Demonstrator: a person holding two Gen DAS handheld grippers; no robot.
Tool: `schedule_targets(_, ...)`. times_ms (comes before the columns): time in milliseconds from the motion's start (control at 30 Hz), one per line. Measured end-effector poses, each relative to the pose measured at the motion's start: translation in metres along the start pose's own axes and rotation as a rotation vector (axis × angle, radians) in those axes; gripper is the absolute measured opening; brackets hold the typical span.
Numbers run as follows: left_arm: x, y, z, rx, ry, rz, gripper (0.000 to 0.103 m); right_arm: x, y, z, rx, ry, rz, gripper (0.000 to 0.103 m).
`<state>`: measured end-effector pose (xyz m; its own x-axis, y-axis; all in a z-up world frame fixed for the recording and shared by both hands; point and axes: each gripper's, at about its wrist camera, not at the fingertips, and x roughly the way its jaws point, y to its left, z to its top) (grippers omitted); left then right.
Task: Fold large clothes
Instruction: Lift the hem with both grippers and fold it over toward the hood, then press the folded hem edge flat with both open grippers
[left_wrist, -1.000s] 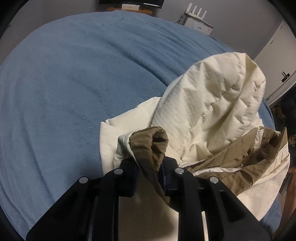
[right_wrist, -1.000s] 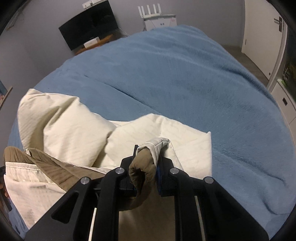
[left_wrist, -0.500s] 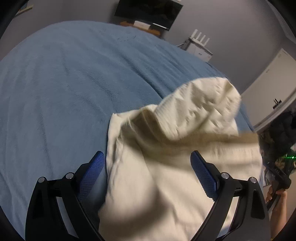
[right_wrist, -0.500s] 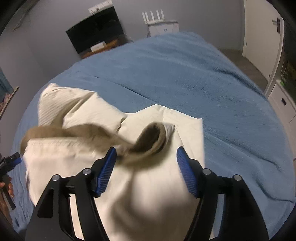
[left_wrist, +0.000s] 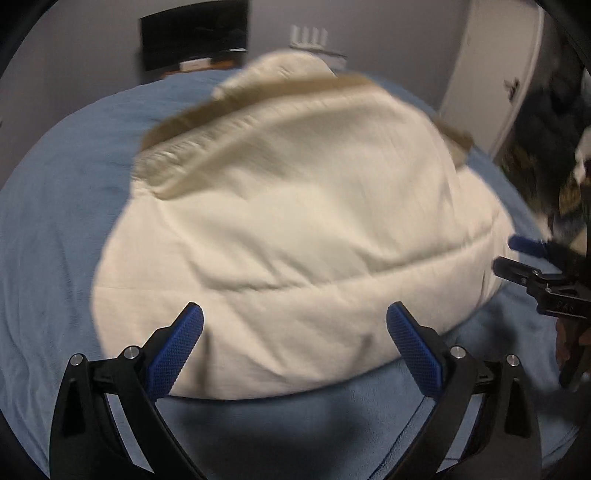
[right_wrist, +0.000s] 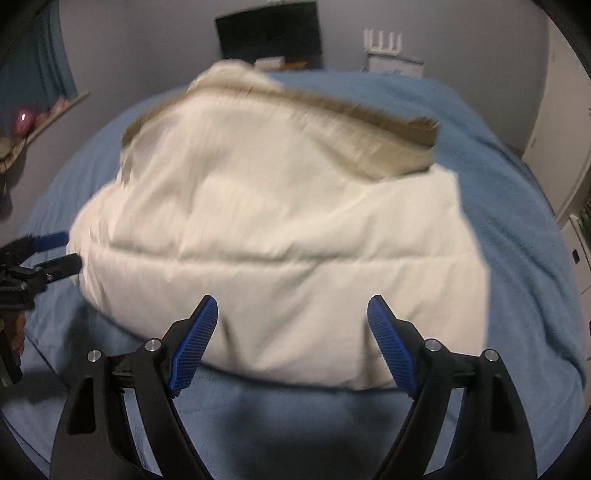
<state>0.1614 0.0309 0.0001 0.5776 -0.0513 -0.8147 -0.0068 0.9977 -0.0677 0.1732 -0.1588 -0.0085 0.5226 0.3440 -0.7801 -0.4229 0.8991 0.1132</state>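
A large cream padded garment (left_wrist: 295, 206) with a tan lining edge (left_wrist: 192, 114) lies folded over itself on the blue bed (left_wrist: 62, 206). My left gripper (left_wrist: 294, 317) hovers at the garment's near edge, its jaws opening wide, and the pads touch nothing. The right wrist view shows the same garment (right_wrist: 280, 229), its tan edge (right_wrist: 388, 136) at the far side. My right gripper (right_wrist: 292, 302) is also opening with nothing gripped. Each gripper shows in the other's view: the right gripper (left_wrist: 517, 258) at the garment's right end, the left gripper (right_wrist: 55, 251) at its left end. Both views are blurred.
A dark screen (left_wrist: 192, 40) and a white router (left_wrist: 308, 35) stand against the far wall. A white door (left_wrist: 491, 74) is at the right, and a blue curtain (right_wrist: 48, 55) and a shelf (right_wrist: 55, 110) at the left. The blue bed cover (right_wrist: 517, 221) spreads around the garment.
Both grippers let go of the garment's tan-lined edge, opened wide and drew back toward the near side. The released cloth dropped onto itself into a folded heap.
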Motion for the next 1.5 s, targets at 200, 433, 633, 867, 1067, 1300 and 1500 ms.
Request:
schedule_targets(200,0.041,0.000,0.024,-0.001,0.005,0.048,0.098,0.029,0.000,0.033,0.026,-0.041,-0.035,0.083)
schedule_targets(433,0.081,0.022,0.089,-0.023,-0.002,0.102,0.097,0.074,-0.016,0.094,0.097,-0.030,-0.053,0.085)
schedule_targets(633,0.114,0.042,0.135,0.004,0.042,0.184,0.098,0.112,-0.033,0.141,0.160,0.019,-0.109,0.092)
schedule_targets(867,0.149,0.063,0.149,-0.034,0.119,0.196,0.098,0.154,-0.047,0.158,0.186,0.109,-0.122,0.096)
schedule_targets(1067,0.168,0.059,0.139,-0.036,0.128,0.190,0.098,0.177,-0.048,0.153,0.160,0.141,-0.132,0.097)
schedule_targets(1300,0.192,0.068,0.141,-0.046,0.151,0.172,0.098,0.191,-0.046,0.152,0.156,0.157,-0.150,0.097)
schedule_targets(1500,0.197,0.071,0.141,-0.045,0.157,0.170,0.098,0.202,-0.048,0.160,0.155,0.150,-0.160,0.097)
